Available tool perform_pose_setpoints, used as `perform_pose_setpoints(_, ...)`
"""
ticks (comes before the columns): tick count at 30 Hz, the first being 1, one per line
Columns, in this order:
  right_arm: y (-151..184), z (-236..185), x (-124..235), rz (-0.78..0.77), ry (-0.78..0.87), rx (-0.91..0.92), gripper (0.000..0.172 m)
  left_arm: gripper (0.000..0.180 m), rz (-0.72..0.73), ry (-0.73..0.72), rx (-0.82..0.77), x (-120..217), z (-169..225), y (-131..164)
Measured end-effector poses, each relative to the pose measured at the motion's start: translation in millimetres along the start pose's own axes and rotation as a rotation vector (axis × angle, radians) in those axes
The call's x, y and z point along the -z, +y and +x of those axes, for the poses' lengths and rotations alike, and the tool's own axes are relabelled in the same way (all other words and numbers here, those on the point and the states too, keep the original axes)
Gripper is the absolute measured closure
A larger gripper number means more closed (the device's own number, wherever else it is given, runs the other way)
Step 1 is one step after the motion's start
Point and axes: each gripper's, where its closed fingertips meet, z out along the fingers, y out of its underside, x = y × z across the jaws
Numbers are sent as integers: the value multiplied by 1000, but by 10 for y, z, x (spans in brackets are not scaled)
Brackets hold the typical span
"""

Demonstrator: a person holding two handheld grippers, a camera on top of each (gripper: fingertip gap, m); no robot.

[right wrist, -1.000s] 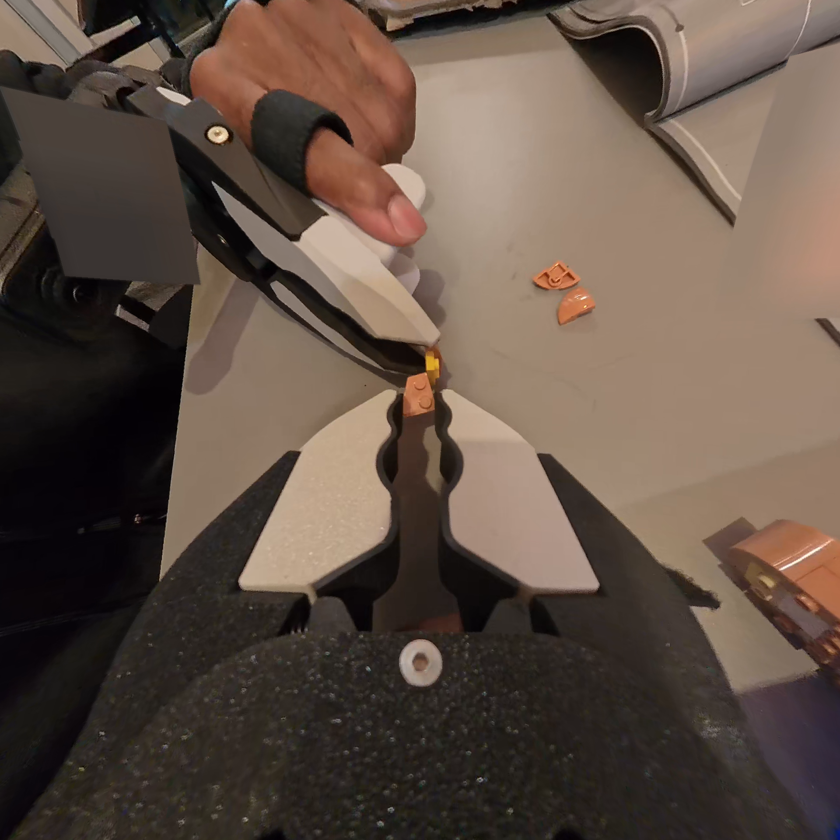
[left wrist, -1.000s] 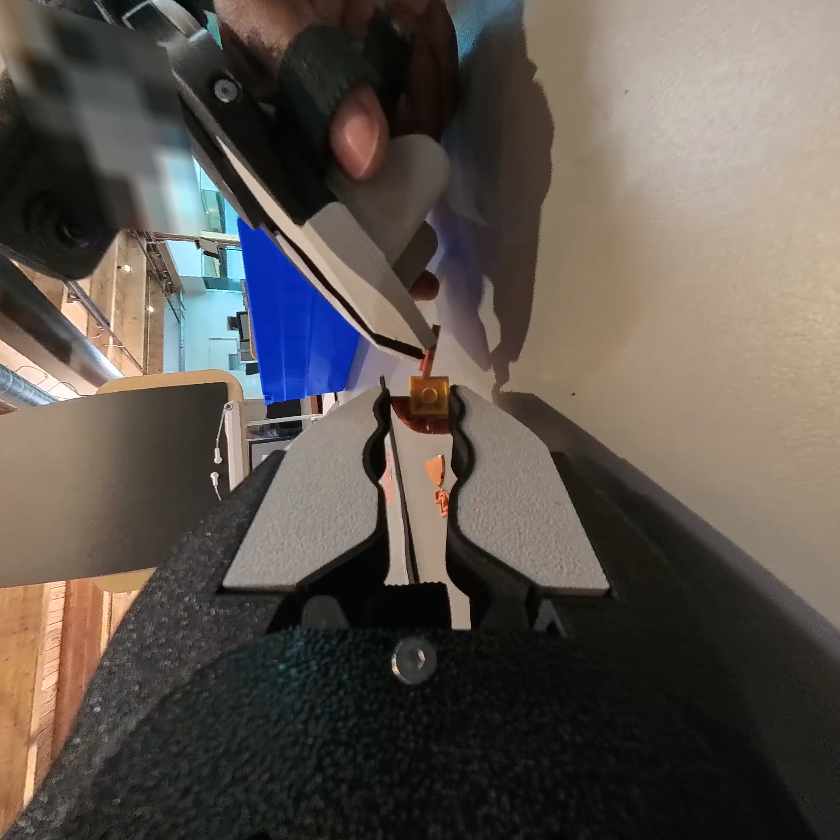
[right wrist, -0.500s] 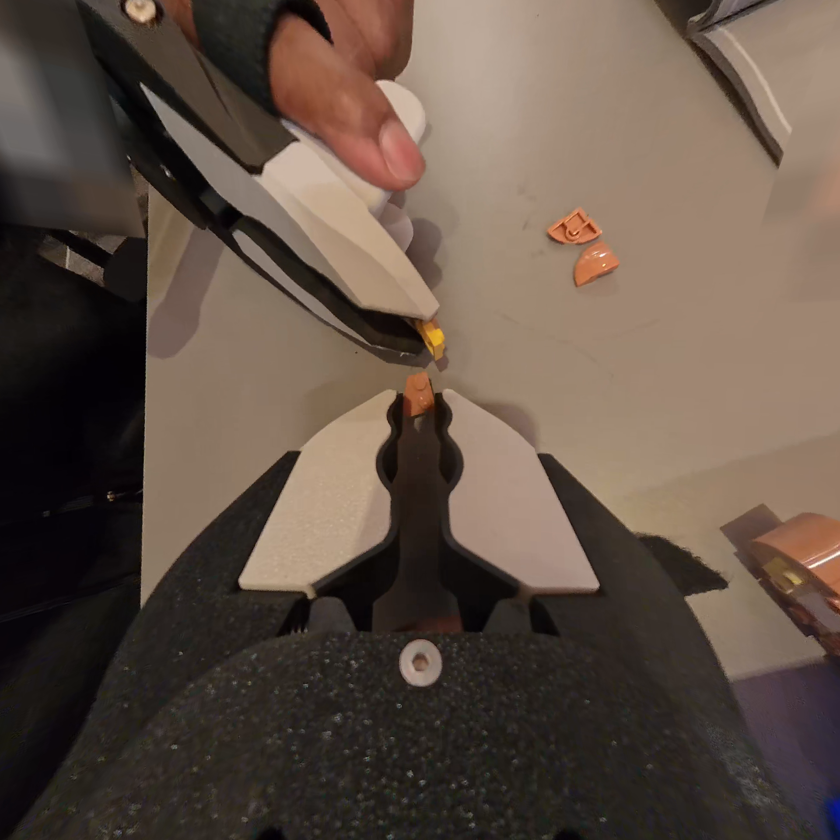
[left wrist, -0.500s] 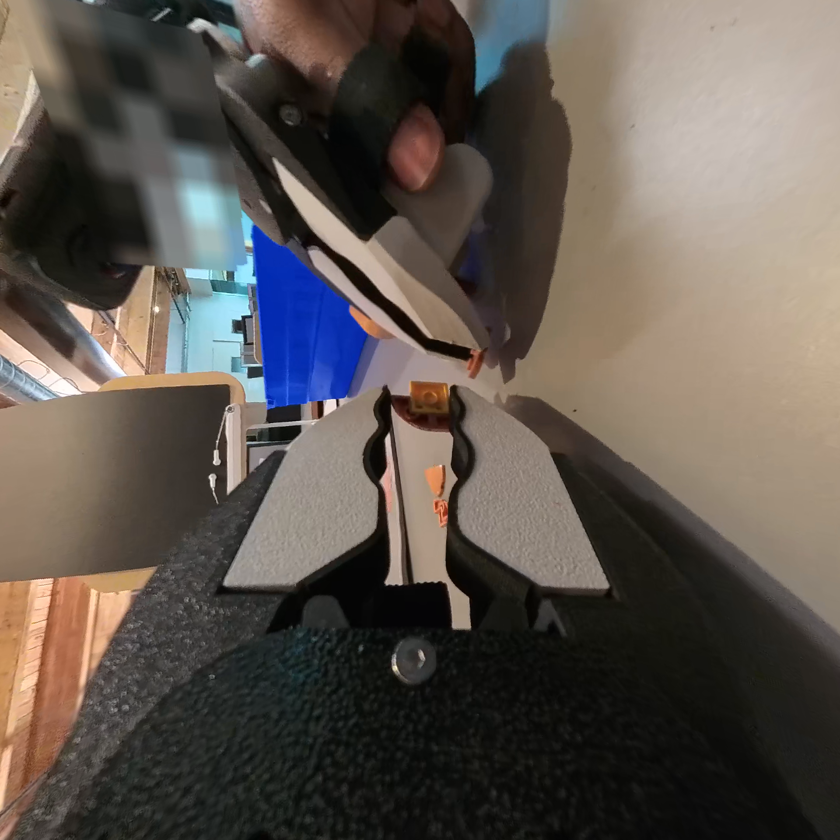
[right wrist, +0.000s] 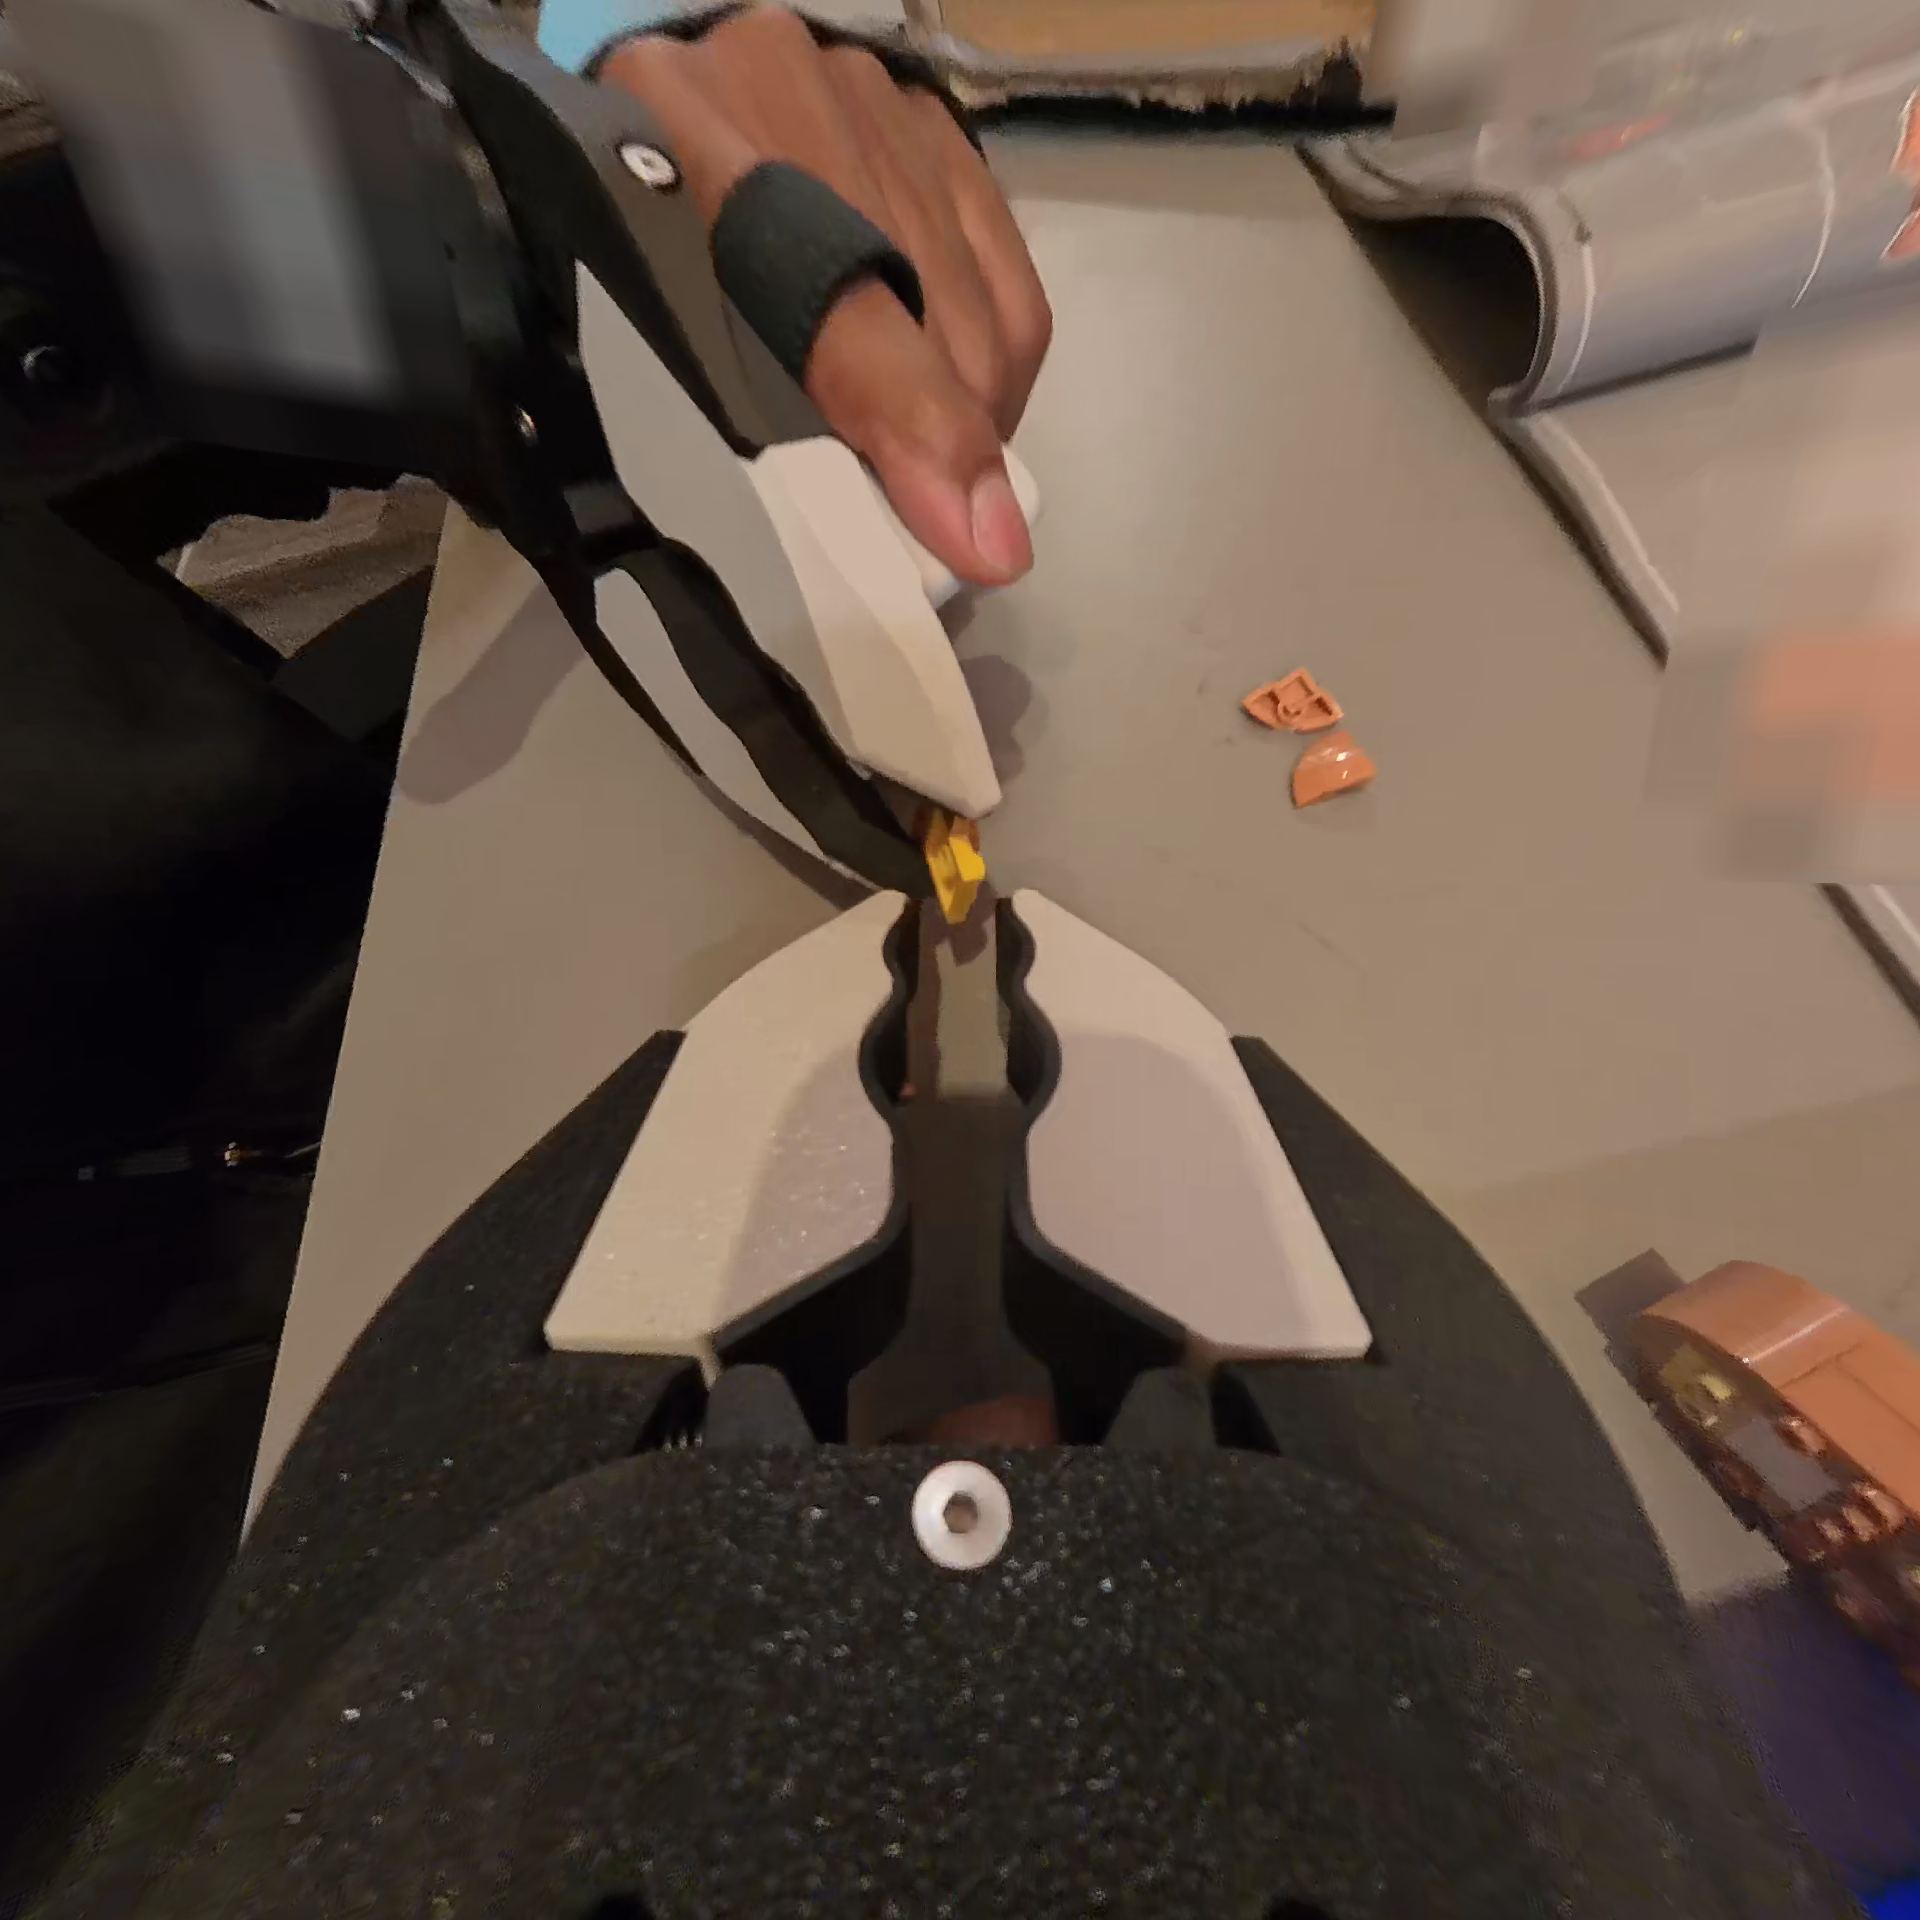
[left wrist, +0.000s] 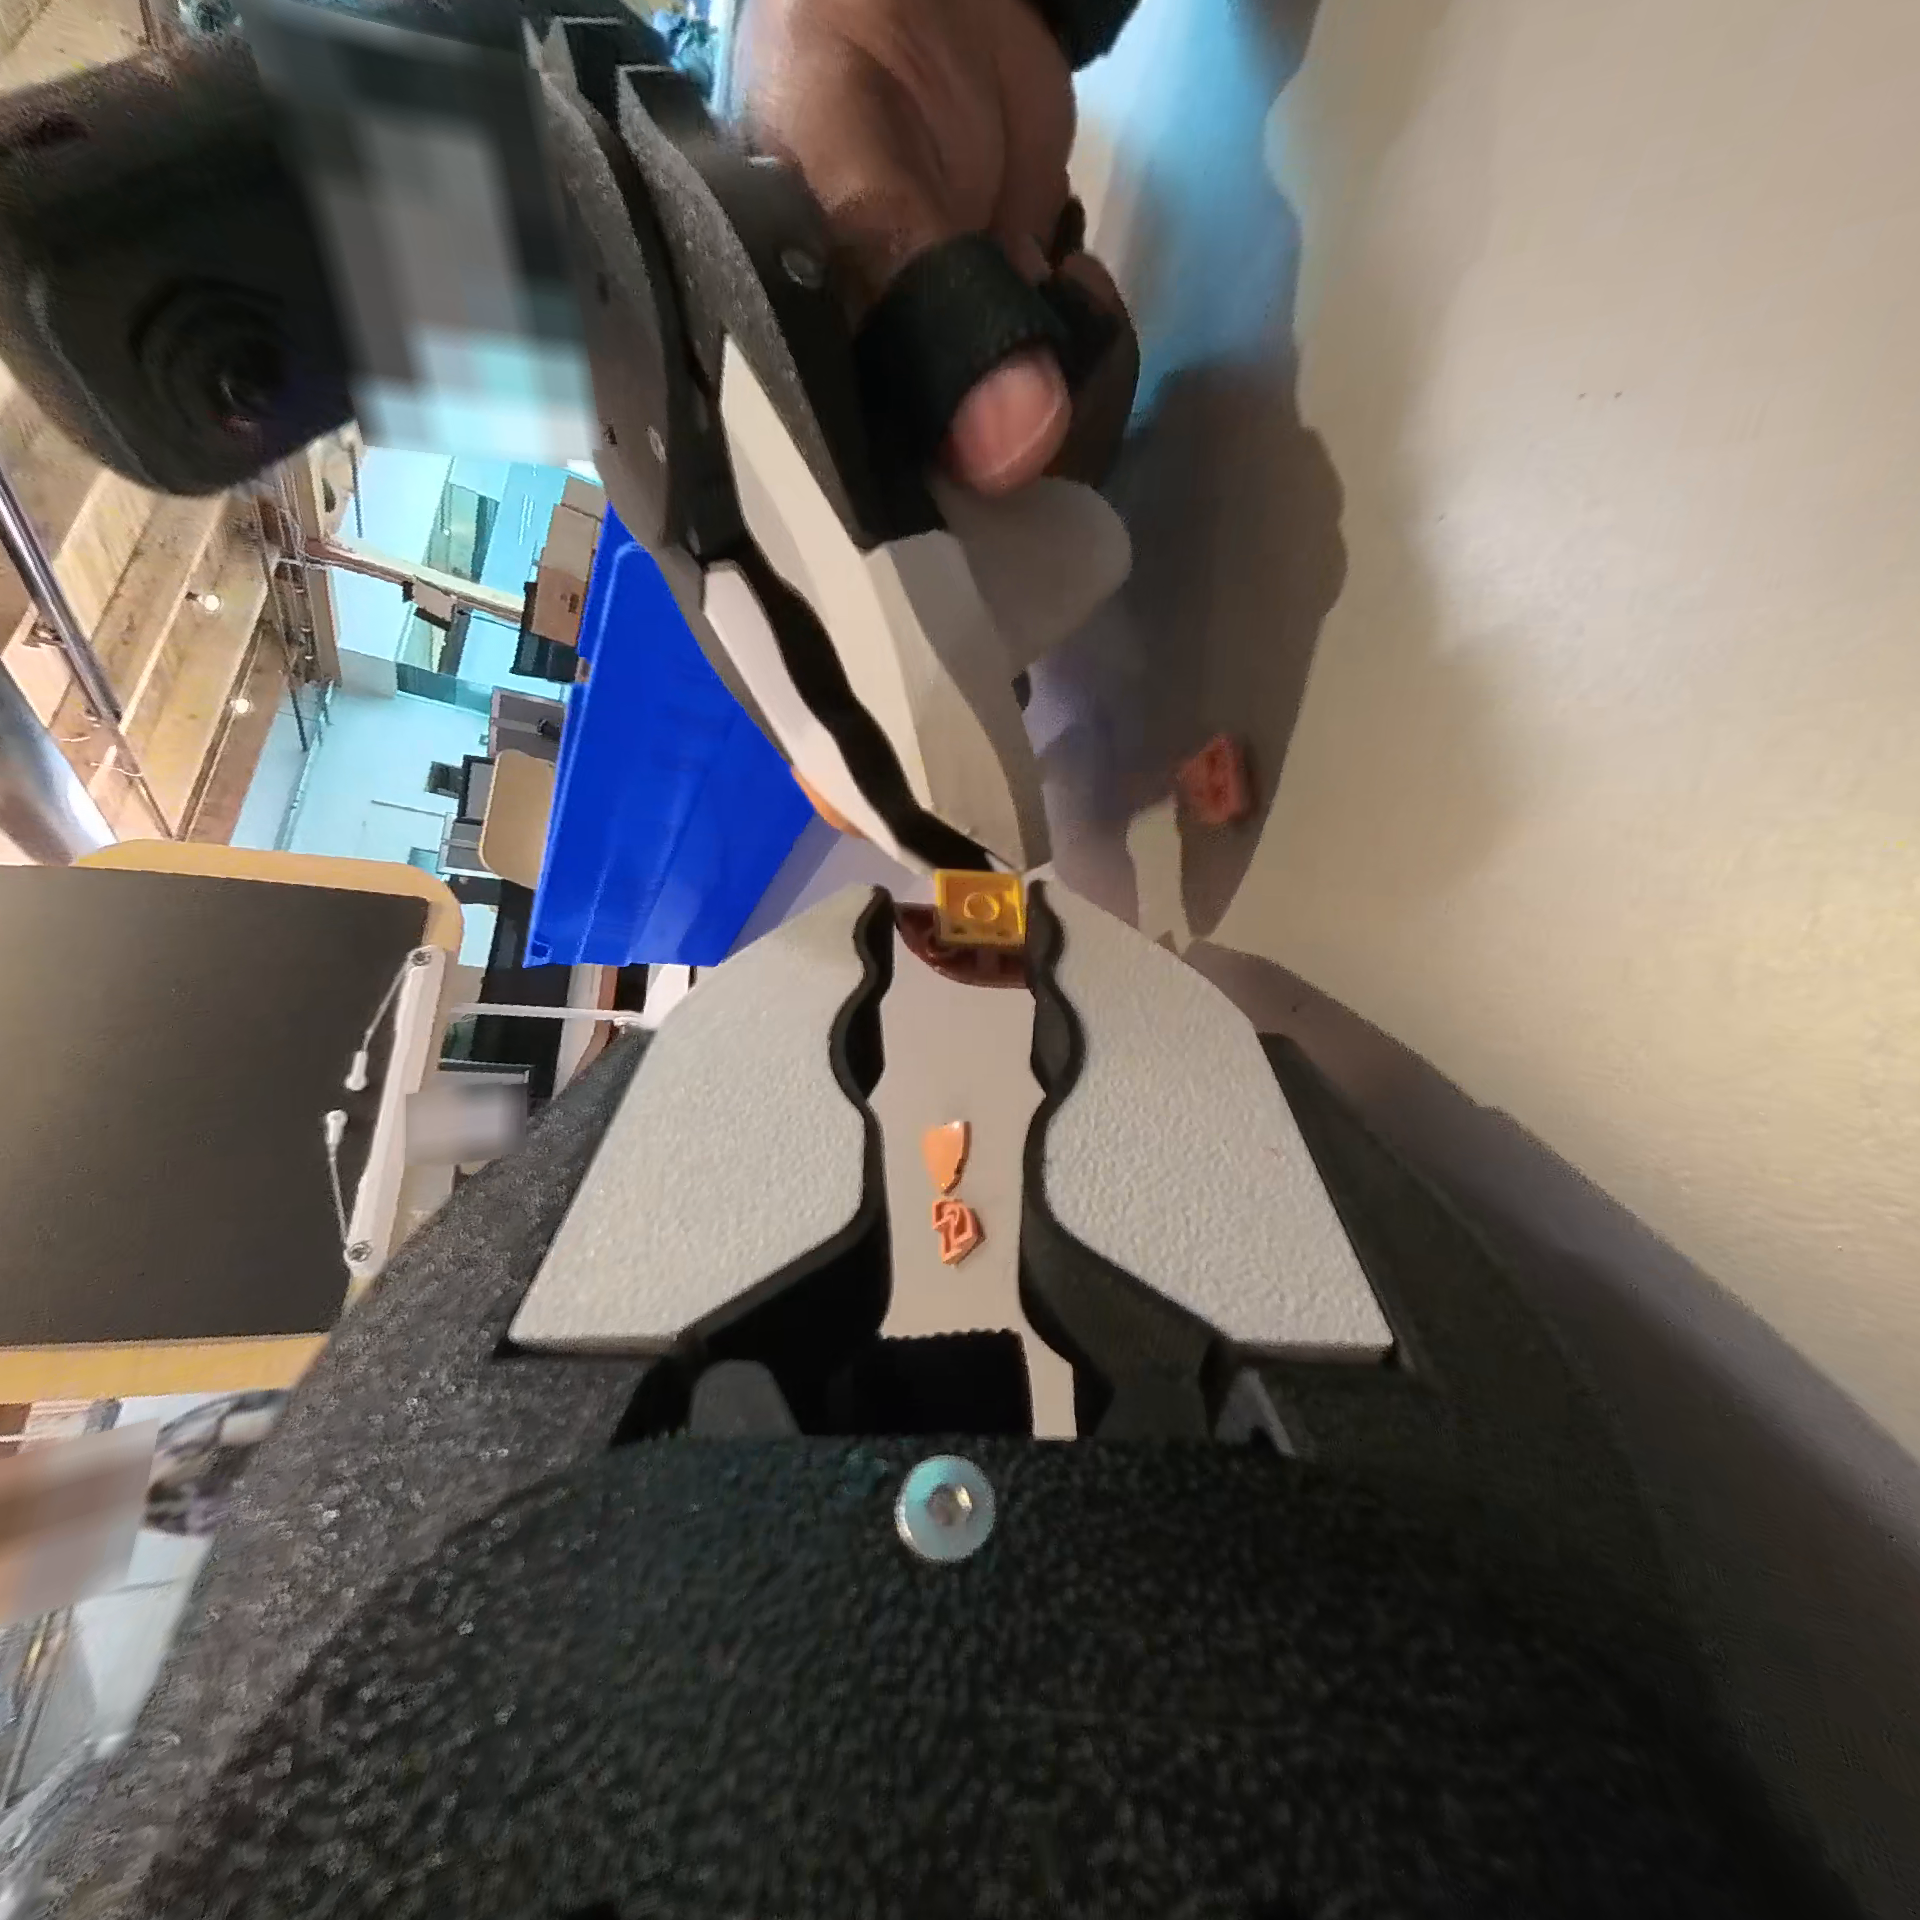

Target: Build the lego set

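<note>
Grey table (right wrist: 1247, 1039) fills the right wrist view, with an open booklet (right wrist: 1662, 208) at upper right and a brown brick model (right wrist: 1787, 1403) at lower right. Two orange pieces (right wrist: 1291, 707) lie side by side right of centre, well apart from both tools. In the left wrist view a blue bin (left wrist: 665, 779) stands behind, left of centre.

At frame centre the left gripper (left wrist: 961, 925) clamps a dark brown piece (left wrist: 966, 961) that spans its narrow jaws. A yellow brick (left wrist: 979, 906) sits on top of it, stud facing the camera, hard against the right-hand finger.

The right gripper (right wrist: 954, 904) meets it tip to tip. In its own view the brick shows edge-on, long axis running up and down with a slight tilt, just above the fingertips, its lower end dipping between them. These jaws are narrow, with table visible through the slot. Whether they grip anything cannot be told. A blurred reddish bit (left wrist: 1210, 779) shows on the table right of the tips.
</note>
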Motion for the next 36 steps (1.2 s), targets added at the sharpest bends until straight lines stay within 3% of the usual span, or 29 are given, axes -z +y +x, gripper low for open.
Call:
perform_pose_setpoints(14, -83, 30, 11, 49, 81, 105, 167, 160, 57, 1, 74, 35, -48, -60)
perform_pose_setpoints(18, -73, 72, 16, 34, 137, 178, 167, 154, 68, 18, 164, 70, -96, -69)
perform_pose_setpoints(29, -4, 31, -43, -48, 187, 330, 167, 155, -117, 190, 305, 49, -36, 99)
perform_pose_setpoints(34, 4, 6, -55, -70, 196, 372, 167, 162, -155, 282, 302, 36, 46, 75)
perform_pose_setpoints(36, 1, 15, -42, -73, 204, 383, 167, 173, -160, 319, 294, 31, 87, 56)
